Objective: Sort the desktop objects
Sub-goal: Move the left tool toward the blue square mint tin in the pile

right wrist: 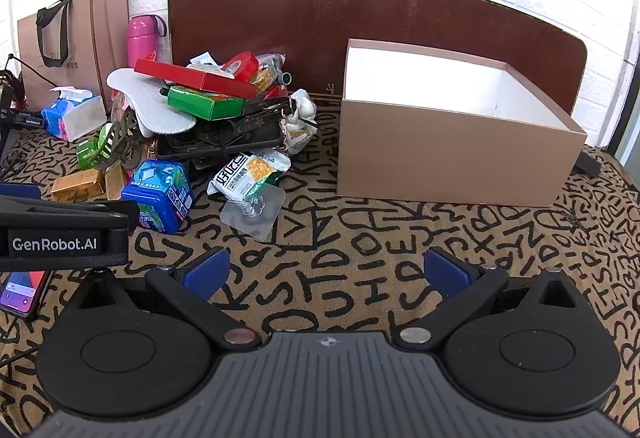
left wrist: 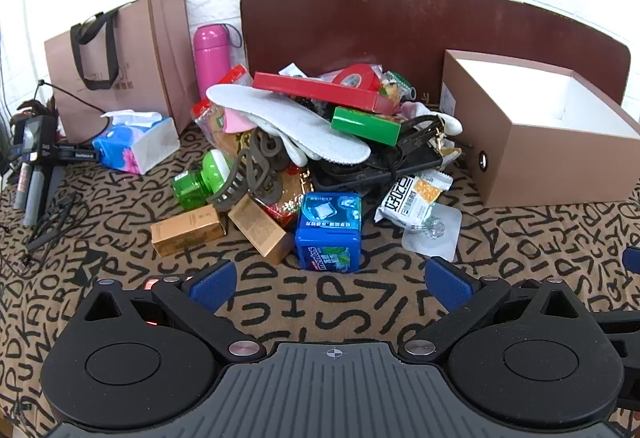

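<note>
Left gripper [left wrist: 330, 280]: blue-padded fingers [left wrist: 212, 284] spread wide, nothing between them, hovering over the tan cloth printed with black letters [left wrist: 304, 302] that covers the worktop. Right gripper [right wrist: 326, 270]: fingers [right wrist: 208, 272] equally wide apart, holding nothing, above the same cloth.

Pile of loose objects sits just ahead of the left gripper, left of the box. Nearest edge: blue plastic gum tub with printed label [left wrist: 329, 232], glossy, rounded corners; 2 gold cardboard cartons [left wrist: 188, 230] lying beside it; clear blister card with a transparent knob [left wrist: 432, 230], flat on the cloth; white crinkled snack packet [left wrist: 412, 197] touching the card. Higher in the pile: white perforated foam insole [left wrist: 288, 121], flat red cardboard box [left wrist: 320, 89] tilted across the top, green glossy carton [left wrist: 366, 125] under it, red tape roll [left wrist: 356, 77], green translucent bottle [left wrist: 196, 181] on its side.

Container: brown open-topped cardboard box with white lining [right wrist: 456, 125], right of the pile, apart from it; the visible interior holds nothing.

Behind: pink cylindrical flask [left wrist: 211, 53], upright; tissue pack [left wrist: 136, 145].
</note>
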`<state>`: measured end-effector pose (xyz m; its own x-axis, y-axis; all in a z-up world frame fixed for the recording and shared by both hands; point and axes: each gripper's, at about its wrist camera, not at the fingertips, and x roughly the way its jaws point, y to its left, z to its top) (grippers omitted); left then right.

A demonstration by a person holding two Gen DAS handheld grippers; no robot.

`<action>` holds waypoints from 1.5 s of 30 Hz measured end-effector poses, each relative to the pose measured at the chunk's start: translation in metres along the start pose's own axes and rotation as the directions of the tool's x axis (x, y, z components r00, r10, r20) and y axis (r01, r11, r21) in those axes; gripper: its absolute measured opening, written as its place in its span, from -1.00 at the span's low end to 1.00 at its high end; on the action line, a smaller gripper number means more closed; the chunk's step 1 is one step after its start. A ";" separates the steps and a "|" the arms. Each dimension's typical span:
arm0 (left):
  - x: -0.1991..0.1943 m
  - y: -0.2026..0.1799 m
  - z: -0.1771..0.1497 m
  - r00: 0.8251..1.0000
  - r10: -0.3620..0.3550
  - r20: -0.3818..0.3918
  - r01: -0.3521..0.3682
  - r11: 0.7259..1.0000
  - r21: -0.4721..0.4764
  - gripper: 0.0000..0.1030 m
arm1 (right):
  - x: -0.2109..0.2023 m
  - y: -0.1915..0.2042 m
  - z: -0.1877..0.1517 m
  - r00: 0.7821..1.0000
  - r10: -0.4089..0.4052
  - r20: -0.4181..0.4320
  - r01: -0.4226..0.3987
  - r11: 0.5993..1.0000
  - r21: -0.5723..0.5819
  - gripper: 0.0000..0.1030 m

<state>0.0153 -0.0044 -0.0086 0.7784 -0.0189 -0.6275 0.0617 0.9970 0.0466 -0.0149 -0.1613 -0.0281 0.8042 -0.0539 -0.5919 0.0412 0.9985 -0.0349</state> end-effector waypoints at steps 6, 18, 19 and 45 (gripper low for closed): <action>0.005 0.002 -0.002 1.000 -0.001 -0.009 0.001 1.000 0.002 1.00 | 0.004 0.001 -0.001 1.000 0.005 -0.010 -0.005 1.000 -0.007 0.99; 0.021 0.010 -0.005 0.999 -0.028 -0.027 0.027 1.000 -0.008 1.00 | 0.017 0.006 -0.004 0.998 0.055 -0.010 -0.055 0.998 -0.026 0.99; 0.023 0.013 -0.006 0.999 -0.035 -0.026 0.034 0.999 -0.013 1.00 | 0.019 0.008 -0.005 0.998 0.070 -0.004 -0.070 0.997 -0.038 0.99; 0.104 0.033 0.029 0.958 -0.272 -0.093 0.271 0.962 -0.025 0.59 | 0.102 0.073 0.010 0.913 0.408 -0.030 -0.402 0.879 -0.256 0.35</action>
<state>0.1168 0.0243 -0.0496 0.6703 -0.2823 -0.6863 0.2545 0.9562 -0.1447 0.0767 -0.0935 -0.0829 0.7326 0.3580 -0.5788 -0.4384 0.8988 0.0010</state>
